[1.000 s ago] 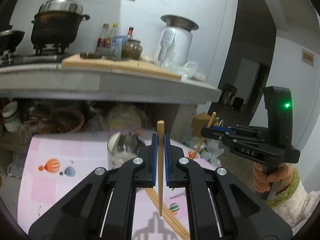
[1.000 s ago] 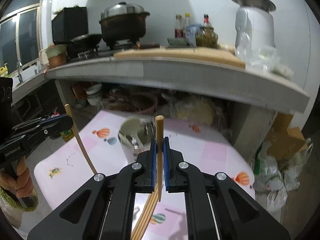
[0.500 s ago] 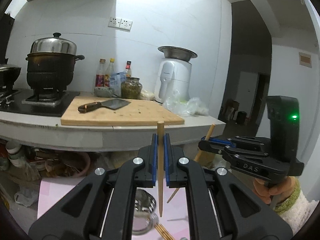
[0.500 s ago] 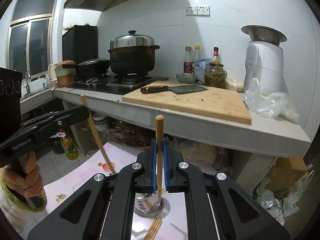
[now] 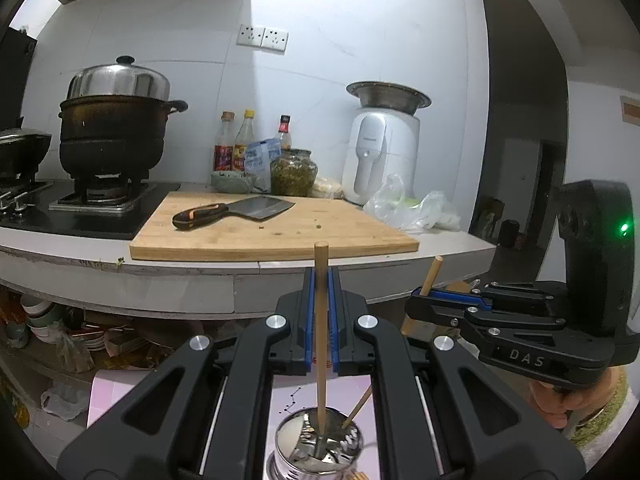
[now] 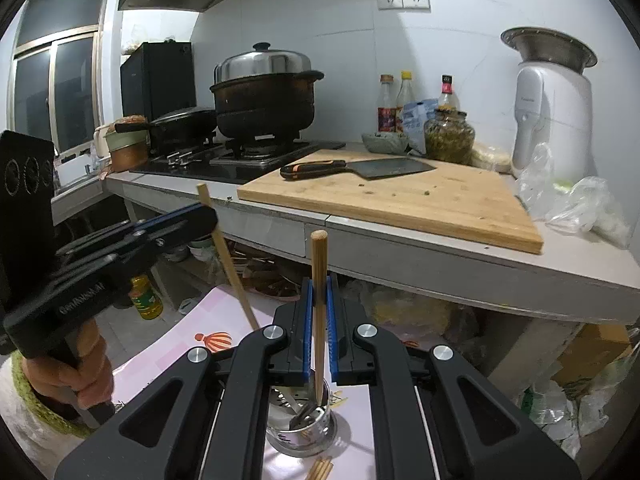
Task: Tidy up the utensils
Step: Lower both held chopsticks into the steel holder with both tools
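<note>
On my left wrist view, my left tool point(image 5: 321, 276) is clamped on a round wooden chopstick point(image 5: 320, 332) held upright, its lower tip down inside the shiny steel utensil cup point(image 5: 320, 446) that stands on the pink patterned tabletop point(image 5: 116, 396). Right of the cup, my right tool point(image 5: 420, 294) pinches a second wooden chopstick point(image 5: 430, 276) slanting toward the cup. On my right wrist view, the right tool point(image 6: 319, 280) is closed on its chopstick point(image 6: 319, 312), whose tip reaches the cup point(image 6: 304, 430); loose chopsticks point(image 6: 320, 468) lie just in front of the cup. Left of it, the left tool point(image 6: 208, 214) grips its chopstick point(image 6: 230, 264).
</note>
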`<state>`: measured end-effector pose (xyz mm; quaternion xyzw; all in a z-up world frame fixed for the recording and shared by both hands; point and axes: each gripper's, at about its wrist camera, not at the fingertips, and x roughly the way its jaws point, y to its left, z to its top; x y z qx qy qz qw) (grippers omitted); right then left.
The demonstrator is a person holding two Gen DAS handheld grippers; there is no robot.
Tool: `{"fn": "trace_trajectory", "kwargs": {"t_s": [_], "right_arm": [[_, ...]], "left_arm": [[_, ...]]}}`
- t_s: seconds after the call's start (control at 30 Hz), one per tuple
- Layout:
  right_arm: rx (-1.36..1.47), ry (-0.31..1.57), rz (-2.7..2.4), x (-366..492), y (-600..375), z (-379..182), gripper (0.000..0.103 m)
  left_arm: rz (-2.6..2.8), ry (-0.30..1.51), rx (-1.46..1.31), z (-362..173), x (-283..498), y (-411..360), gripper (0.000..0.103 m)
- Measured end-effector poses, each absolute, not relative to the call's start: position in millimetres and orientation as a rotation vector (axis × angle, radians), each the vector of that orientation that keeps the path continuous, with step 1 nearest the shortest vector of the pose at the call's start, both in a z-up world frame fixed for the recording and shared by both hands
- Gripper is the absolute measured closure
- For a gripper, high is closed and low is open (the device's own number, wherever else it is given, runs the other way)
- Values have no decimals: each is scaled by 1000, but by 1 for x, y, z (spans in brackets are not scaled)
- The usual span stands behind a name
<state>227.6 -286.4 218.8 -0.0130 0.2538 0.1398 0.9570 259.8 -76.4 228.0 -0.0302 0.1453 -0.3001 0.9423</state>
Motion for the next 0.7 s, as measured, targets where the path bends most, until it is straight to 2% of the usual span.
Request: {"fn": "trace_trajectory", "kwargs": {"t_s": [0.7], "right_arm": [[-71, 642, 296, 262, -263, 145, 96]], "left_arm": [[-606, 383, -32, 153, 288, -90, 98]]}}
